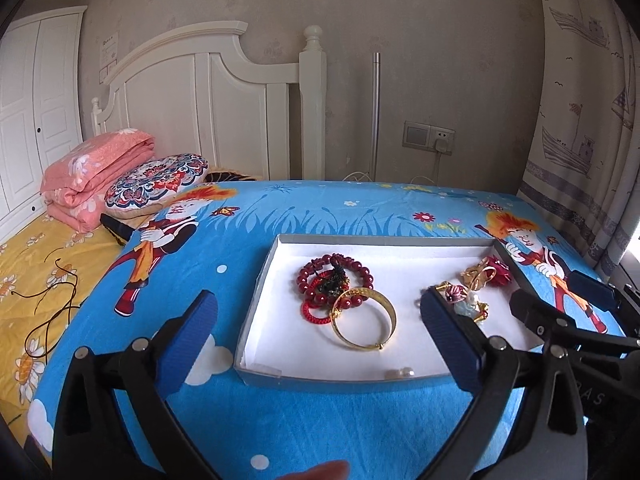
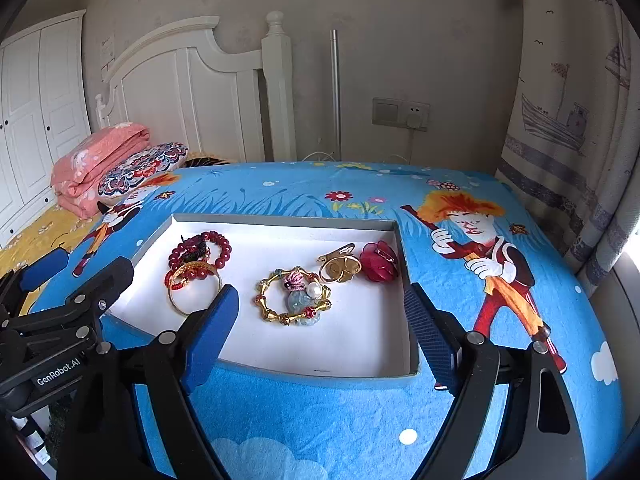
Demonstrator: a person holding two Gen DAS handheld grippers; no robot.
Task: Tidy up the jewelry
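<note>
A shallow white tray (image 1: 280, 374) (image 2: 360, 376) lies on the blue cartoon bedspread. It holds a red bead bracelet (image 1: 334, 278) (image 2: 200, 252), a gold bangle (image 1: 366, 320) (image 2: 194, 292), a gold link bracelet with a jade charm and pearl (image 2: 294, 296) (image 1: 470, 306), gold rings (image 2: 340, 266) (image 1: 478, 274), a red flower piece (image 2: 378, 262) (image 1: 500, 270) and two pearls (image 1: 400, 373). My left gripper (image 1: 320, 340) is open over the tray's near left. My right gripper (image 2: 322, 334) is open and empty over the tray's near edge.
A folded pink quilt (image 1: 92, 172) and a patterned pillow (image 1: 156, 180) lie at the far left by the white headboard (image 1: 208, 92). A yellow sheet with loose cord (image 1: 48, 300) is at left. A curtain (image 2: 568, 120) hangs at right.
</note>
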